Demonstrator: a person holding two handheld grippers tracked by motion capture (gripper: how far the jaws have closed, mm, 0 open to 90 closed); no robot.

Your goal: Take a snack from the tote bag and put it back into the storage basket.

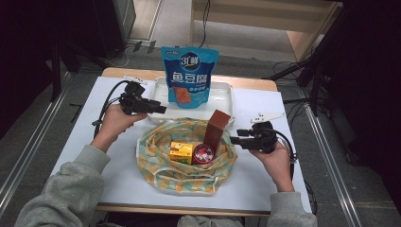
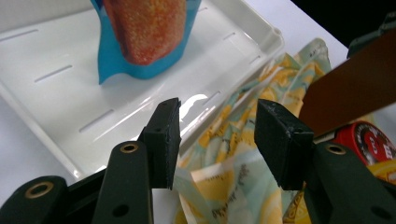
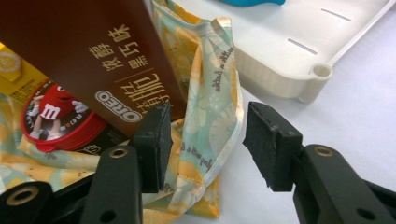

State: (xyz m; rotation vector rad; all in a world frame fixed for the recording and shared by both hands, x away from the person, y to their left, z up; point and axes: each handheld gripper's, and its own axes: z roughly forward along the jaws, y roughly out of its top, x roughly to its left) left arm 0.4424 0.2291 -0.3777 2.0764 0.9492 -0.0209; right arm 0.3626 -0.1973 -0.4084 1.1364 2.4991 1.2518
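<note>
A lemon-print cloth bag lies open mid-table. In it are a leaning brown Oreo box, a yellow carton and a red round M&M tin. My left gripper hovers open at the bag's far left rim, with the cloth and the tray edge seen beyond its gap. My right gripper is open at the bag's right rim. The cloth edge stands between its jaws, and the far pad is clear of it. The brown box and the tin are just beyond.
A white tray sits behind the bag with a blue snack pouch standing upright in it. The tray and the pouch are close ahead of my left gripper. White table surface surrounds the bag. Cables trail on the floor beyond the table.
</note>
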